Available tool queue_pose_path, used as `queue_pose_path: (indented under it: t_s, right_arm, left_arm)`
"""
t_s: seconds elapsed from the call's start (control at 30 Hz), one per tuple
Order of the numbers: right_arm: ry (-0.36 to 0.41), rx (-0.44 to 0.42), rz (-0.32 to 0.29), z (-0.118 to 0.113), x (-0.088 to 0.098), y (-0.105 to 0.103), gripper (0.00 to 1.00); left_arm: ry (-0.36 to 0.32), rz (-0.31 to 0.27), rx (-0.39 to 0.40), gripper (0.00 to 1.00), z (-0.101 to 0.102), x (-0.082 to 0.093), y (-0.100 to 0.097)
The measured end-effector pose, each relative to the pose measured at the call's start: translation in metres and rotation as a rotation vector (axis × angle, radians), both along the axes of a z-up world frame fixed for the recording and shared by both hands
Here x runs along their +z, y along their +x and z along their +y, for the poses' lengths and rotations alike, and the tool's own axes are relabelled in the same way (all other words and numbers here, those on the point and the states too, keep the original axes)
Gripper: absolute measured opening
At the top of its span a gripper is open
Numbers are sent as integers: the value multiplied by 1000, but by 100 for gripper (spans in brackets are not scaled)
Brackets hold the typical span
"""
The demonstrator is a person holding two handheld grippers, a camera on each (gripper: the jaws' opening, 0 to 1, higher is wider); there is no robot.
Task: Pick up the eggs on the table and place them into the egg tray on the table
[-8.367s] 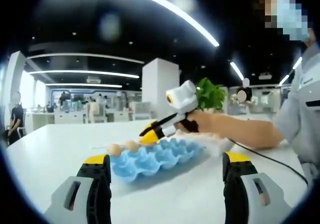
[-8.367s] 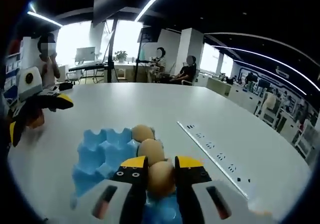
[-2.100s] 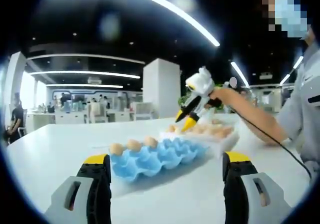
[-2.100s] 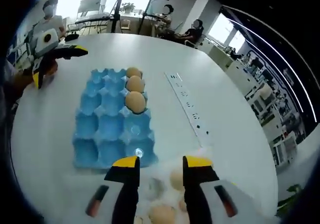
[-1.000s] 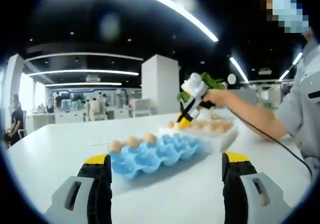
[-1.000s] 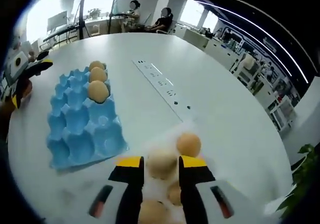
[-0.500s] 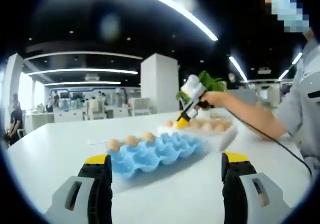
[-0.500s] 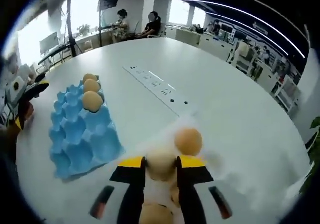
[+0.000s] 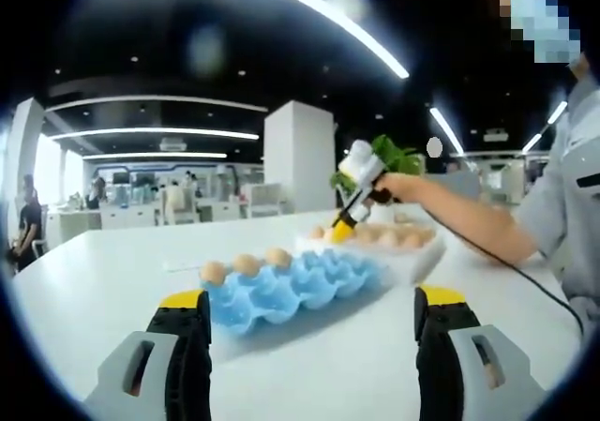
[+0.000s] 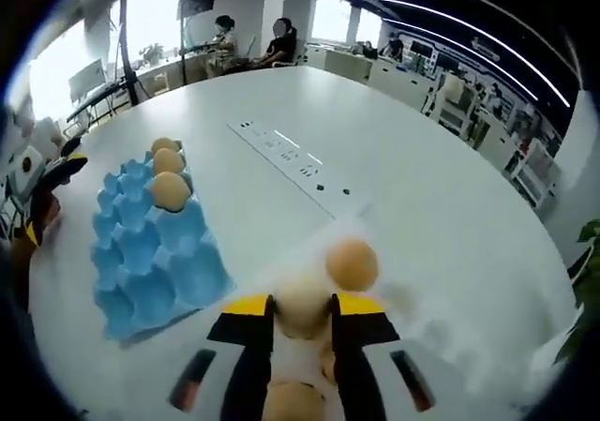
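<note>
A blue egg tray (image 9: pixel 291 288) lies on the white table, with three brown eggs (image 9: pixel 246 264) in its far row. My left gripper (image 9: pixel 309 346) hovers open in front of it, nothing between its jaws. In the right gripper view the tray (image 10: pixel 150 257) sits at the left with the three eggs (image 10: pixel 170 190) along one edge. My right gripper (image 10: pixel 303 320) is shut on a pale egg (image 10: pixel 302 305) inside a clear container (image 10: pixel 422 332). Another egg (image 10: pixel 352 263) lies just beyond it, and more eggs (image 10: pixel 291 402) lie under the jaws. The right gripper (image 9: pixel 349 213) points down into the container (image 9: pixel 398 250).
A white power strip (image 10: pixel 292 170) runs across the table beside the tray. The person (image 9: pixel 553 205) holding the grippers stands at the right. The left gripper (image 10: pixel 42 191) shows at the left edge. Desks and seated people are far behind the round table.
My right gripper left the tray, moved over the container, came down and shut on an egg; it has barely shifted over the last half second. The left gripper has stayed put.
</note>
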State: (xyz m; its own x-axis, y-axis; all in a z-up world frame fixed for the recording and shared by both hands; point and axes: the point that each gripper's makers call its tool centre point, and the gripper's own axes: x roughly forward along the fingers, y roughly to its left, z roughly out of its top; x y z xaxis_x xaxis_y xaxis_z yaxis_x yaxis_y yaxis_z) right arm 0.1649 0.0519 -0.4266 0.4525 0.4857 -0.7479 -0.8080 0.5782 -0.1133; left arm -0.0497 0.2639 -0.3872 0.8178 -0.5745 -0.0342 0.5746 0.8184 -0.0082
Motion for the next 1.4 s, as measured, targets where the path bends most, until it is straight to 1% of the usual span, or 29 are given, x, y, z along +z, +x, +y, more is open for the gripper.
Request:
queue_pose_path:
  t_s: [0.17,0.47,0.63,0.83,0.97,1.1,1.2,1.33,1.4]
  right_arm:
    - [-5,5,-12,1,5,0,25]
    - [0,24,-57,5,17,-3,25]
    - [-3,35,-59,7,20,-5,25]
    - [46,60,-48,12,31,-11,25]
    - [44,77,-51,18,34,-15,25]
    - [42,101,-38,21,31,-25,25]
    - [66,126,-4,26,30,-33,25]
    - [61,143,6,29,27,-38,25]
    - [72,167,25,32,27,-44,25]
  left_arm:
    - [5,-1,1,91,0,0,-1]
    - [10,-2,3,90,1,0,-2]
    - [10,-3,4,90,1,0,-1]
    - [14,-3,6,90,2,0,-1]
    - [18,-5,5,90,1,0,-1]
    - [19,-6,7,90,1,0,-1]
    - [21,-4,7,90,1,0,-1]
    - [22,-4,7,90,0,-1,-1]
    - [23,-4,8,90,0,-1,-1]
